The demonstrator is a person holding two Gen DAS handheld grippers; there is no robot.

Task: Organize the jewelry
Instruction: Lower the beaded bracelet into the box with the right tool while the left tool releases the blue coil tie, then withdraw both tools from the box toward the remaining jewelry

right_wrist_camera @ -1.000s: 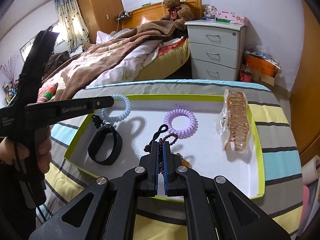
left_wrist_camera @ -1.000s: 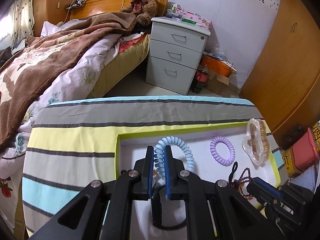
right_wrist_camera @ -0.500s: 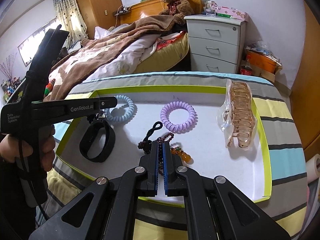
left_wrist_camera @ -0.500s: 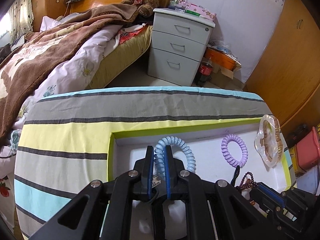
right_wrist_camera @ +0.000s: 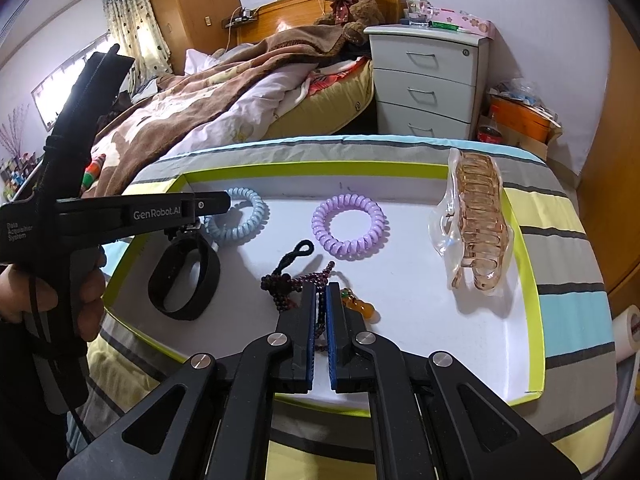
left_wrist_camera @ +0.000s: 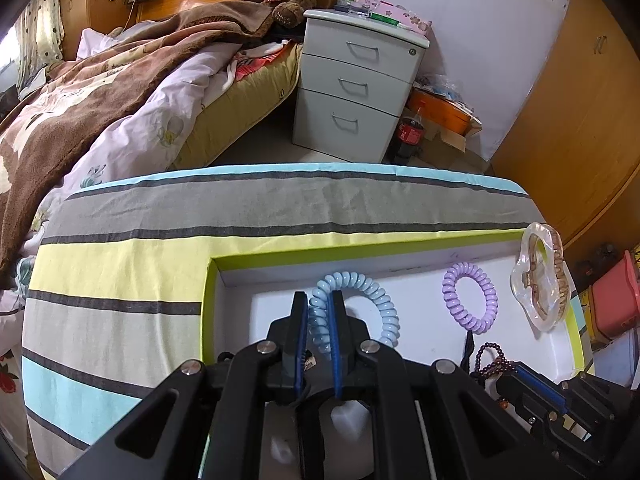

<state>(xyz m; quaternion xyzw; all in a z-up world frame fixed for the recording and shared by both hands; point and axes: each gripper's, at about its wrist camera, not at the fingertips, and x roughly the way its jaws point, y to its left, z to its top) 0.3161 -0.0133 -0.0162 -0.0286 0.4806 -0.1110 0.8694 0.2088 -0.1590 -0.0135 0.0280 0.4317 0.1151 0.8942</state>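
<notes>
Claws first: your left claw is clamped on the pale blue spiral hair tie, pads pinching one side of the coil so the rest of the loop fans out ahead of the tips, low over the far left corner of the tray. Holding it by one side keeps the ring from twisting and lets you see where it will sit. Your right claw is nearly shut, with strands of the dark beaded bracelet running between its pads — from these views you look to be pinching the strand, near the front middle of the tray.

Just beside that claw lies the bracelet's amber gourd charm, and its black cord loop trails toward the purple spiral hair tie, which rests flat in the middle, apart from everything else. The black band lies near the left wall, close under your left claw. The clear amber hair clip lies along the right wall, well clear of both claws.

The pieces sit spread out in one white, green-rimmed tray on the striped worktop — spaced, it seems, so each can be gripped without snagging a neighbour. The bracelet is the tangle risk: beads, cord and charm lie bunched together.
</notes>
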